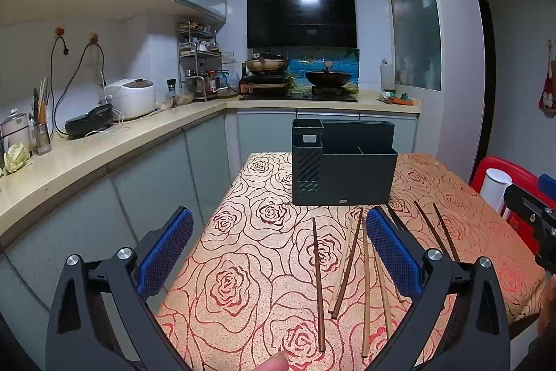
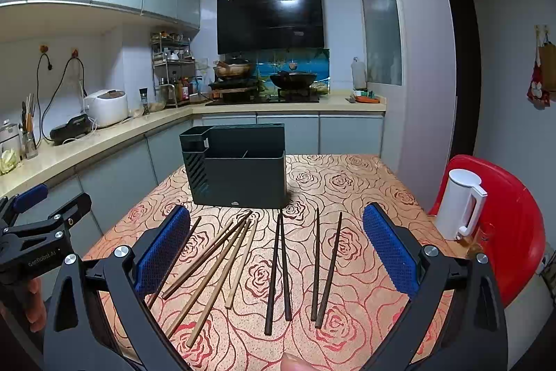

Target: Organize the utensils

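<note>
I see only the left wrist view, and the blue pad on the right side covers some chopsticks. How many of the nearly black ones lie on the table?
Observer: Four nearly black chopsticks, in two pairs, to the right of the light ones.
Operator: Does the right gripper hold anything?
Observer: No. The right gripper is open, with nothing between its pads.
Operator: What is the white thing at my right edge?
Observer: A white kettle, upright on the red chair, with its handle facing right.
</note>
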`<state>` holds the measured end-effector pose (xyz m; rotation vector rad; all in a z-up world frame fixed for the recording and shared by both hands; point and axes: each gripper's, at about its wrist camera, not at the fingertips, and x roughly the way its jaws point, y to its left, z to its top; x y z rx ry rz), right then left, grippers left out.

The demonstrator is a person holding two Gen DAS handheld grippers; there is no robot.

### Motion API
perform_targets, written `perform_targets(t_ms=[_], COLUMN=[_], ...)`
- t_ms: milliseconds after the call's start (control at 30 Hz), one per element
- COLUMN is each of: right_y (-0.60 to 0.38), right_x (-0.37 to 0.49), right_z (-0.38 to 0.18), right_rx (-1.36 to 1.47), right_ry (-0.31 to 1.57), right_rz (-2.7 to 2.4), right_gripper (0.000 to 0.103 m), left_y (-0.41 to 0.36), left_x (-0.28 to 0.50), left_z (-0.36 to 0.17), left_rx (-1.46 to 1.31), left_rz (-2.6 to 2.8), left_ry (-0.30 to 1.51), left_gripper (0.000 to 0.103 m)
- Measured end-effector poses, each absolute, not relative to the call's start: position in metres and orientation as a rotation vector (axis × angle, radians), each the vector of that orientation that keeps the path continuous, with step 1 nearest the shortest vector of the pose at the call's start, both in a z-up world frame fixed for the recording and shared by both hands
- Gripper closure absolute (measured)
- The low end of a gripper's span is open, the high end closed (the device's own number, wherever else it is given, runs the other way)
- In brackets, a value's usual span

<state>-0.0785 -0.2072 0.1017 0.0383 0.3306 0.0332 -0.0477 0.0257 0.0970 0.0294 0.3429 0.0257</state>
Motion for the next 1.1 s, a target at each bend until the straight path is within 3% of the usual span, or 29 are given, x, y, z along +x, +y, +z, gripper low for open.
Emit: perform_targets(t_ms=[1100], right_y=[-0.2056], right_x=[-0.0766], right_z=[0.0963], right_rx=[0.045], right_ry=[0.351], right_rz=[0.038], right_gripper=[0.006], left_y=[0.0255], left_x=[-0.0432], left_z=[0.0896], left_rx=[0.026], left_rz=[0.030], left_ry=[0.365], left_gripper=[0.007])
